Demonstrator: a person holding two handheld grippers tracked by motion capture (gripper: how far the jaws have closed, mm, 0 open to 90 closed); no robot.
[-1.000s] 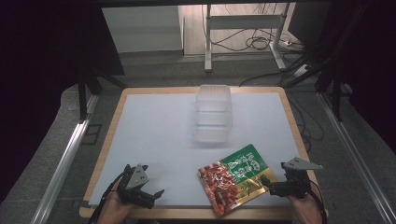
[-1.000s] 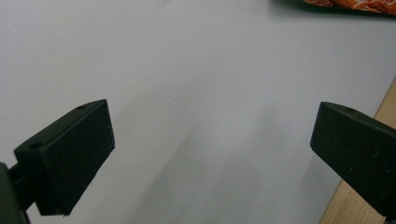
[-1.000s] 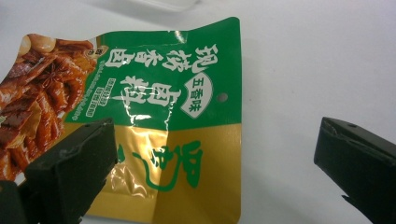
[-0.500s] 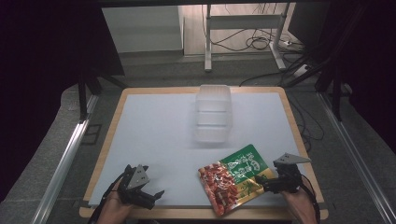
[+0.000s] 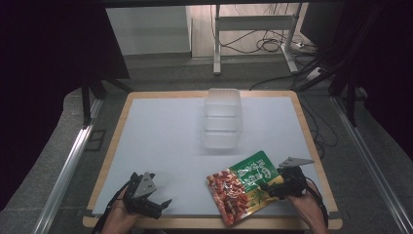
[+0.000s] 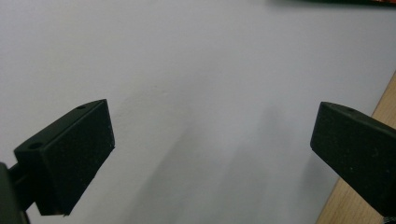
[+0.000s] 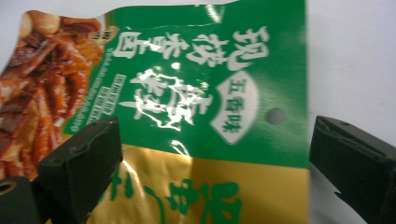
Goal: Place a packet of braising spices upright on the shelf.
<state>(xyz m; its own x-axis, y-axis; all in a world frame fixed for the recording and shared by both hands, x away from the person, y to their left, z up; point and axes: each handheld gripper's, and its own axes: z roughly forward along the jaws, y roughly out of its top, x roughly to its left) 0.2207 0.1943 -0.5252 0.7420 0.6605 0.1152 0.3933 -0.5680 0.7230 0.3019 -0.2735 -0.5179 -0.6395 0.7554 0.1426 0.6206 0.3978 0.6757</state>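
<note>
A green, yellow and red snack packet (image 5: 243, 184) lies flat near the front right of the white mat. My right gripper (image 5: 269, 187) is at the packet's right edge, open, its jaws spread over the packet's green and yellow end (image 7: 205, 116). My left gripper (image 5: 157, 204) rests low at the front left of the mat, open, with only bare white mat (image 6: 196, 93) between its jaws. A clear plastic container (image 5: 222, 117) stands at the back middle of the mat.
The wooden table rim (image 5: 204, 222) runs along the front, close under both hands, and appears at the right of the left gripper view (image 6: 373, 107). Metal rails (image 5: 63, 170) flank the table. Cables (image 5: 263, 46) lie on the floor beyond.
My right gripper has moved left, from beside the packet's right edge to over that edge. The left gripper has stayed put.
</note>
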